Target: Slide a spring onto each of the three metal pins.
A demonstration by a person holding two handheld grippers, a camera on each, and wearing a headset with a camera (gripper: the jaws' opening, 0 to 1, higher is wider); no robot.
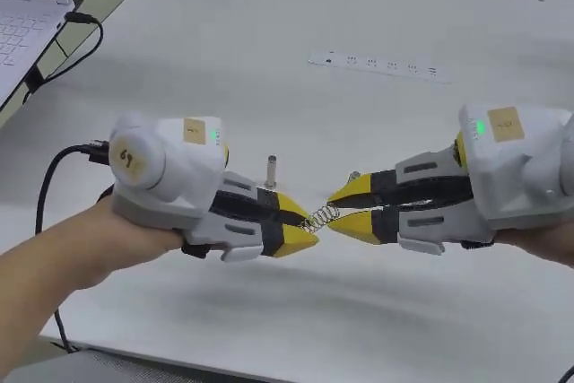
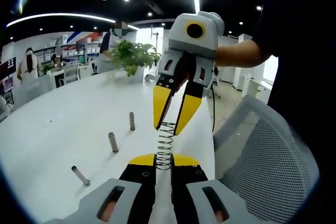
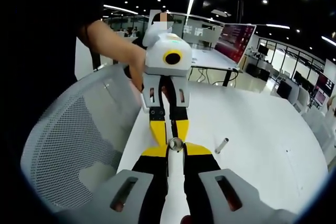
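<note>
A small steel spring spans the gap between my two grippers above the white table. My left gripper is shut on one end of the spring, which runs up from my left gripper to the yellow jaws of my right gripper. My right gripper closes on the other end, seen end-on as a ring at my right gripper. Just behind stands a pin. Two pins look ribbed, as if carrying springs. A third pin is bare.
A white power strip lies farther back on the table. A laptop and a black cable sit at the far left. A grey mesh chair is beside the table's near edge.
</note>
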